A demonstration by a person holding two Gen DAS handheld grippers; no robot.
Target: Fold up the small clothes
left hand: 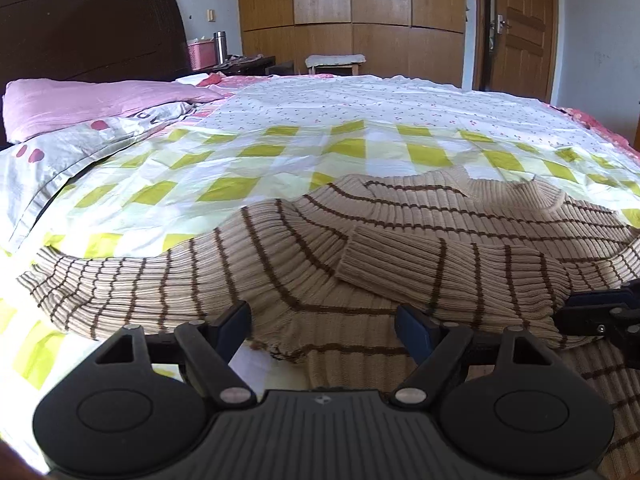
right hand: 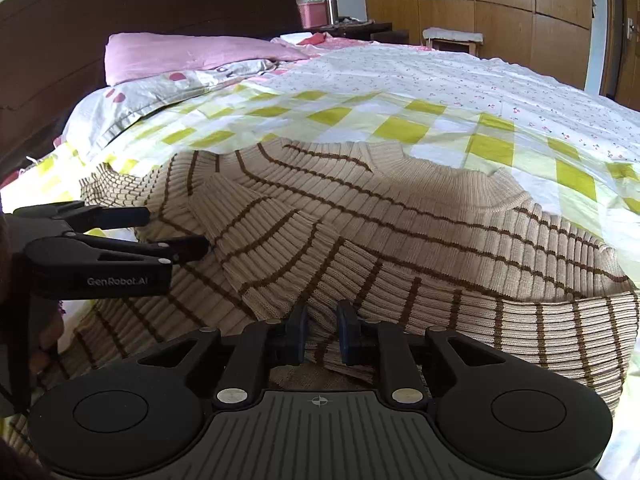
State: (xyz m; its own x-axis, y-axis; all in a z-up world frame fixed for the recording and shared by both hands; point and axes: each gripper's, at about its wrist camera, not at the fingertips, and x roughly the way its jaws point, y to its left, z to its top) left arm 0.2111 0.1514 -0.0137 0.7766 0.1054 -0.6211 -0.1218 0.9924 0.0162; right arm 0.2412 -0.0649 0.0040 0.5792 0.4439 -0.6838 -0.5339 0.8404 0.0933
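Item: beige striped sweater (left hand: 360, 248), lying across the checked bedspread (left hand: 240, 168), filling lower frame. I am holding the left gripper (left hand: 324, 326) spread wide, ungripping; my right gripper (right hand: 322, 330) is standing slightly parted over a sweater fold, released.

Both tools are made of matte black plastic, each with a ribbed centre plate between two round discs. The left gripper (left hand: 324, 326) has angled link arms with silver pivot screws and dark blue pads on its fingers (left hand: 414, 330). The right gripper (right hand: 322, 330) looks the same, and white letters "GenRobot.AI" are printed on the left one's side.
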